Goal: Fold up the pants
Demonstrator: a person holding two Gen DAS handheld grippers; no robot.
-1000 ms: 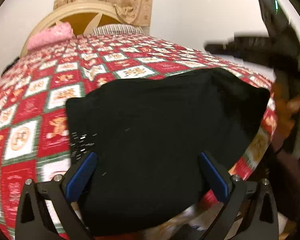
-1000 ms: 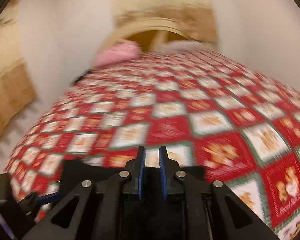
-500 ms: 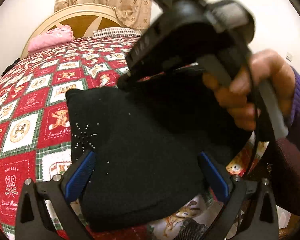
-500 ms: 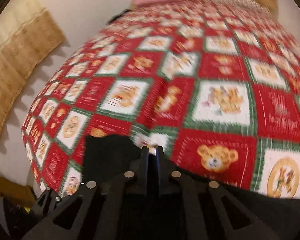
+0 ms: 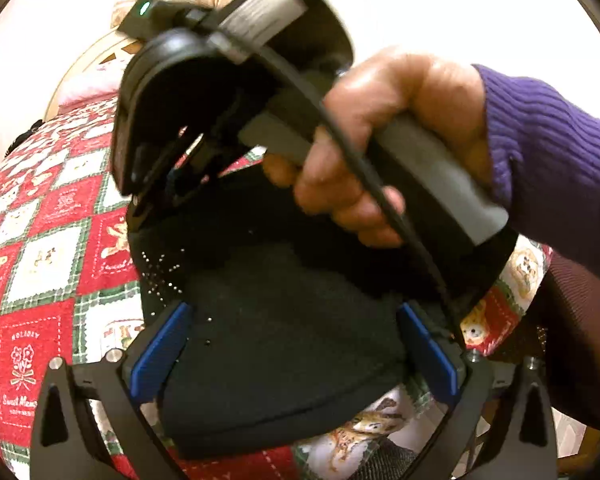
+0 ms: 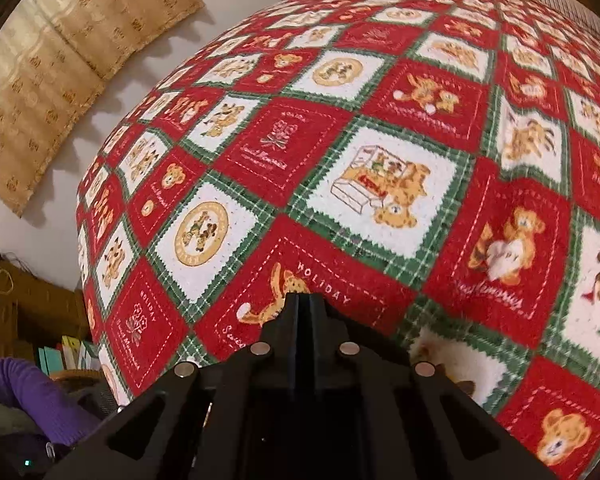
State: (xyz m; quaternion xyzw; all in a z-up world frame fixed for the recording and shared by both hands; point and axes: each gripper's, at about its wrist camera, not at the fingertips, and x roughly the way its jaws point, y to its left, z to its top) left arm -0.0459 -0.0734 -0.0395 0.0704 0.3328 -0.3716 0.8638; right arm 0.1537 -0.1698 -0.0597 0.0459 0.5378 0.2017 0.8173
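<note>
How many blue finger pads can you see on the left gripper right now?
2: one blue rubber pad at lower left, the other at lower right, jaws spread wide over the folded black fabric pants. None hidden.

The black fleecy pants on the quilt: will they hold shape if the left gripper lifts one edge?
Probably not: the black fleecy pants lie soft with rounded folds, so they would likely droop. They look thick, so probably not slippery on the red patchwork teddy-bear quilt.
</note>
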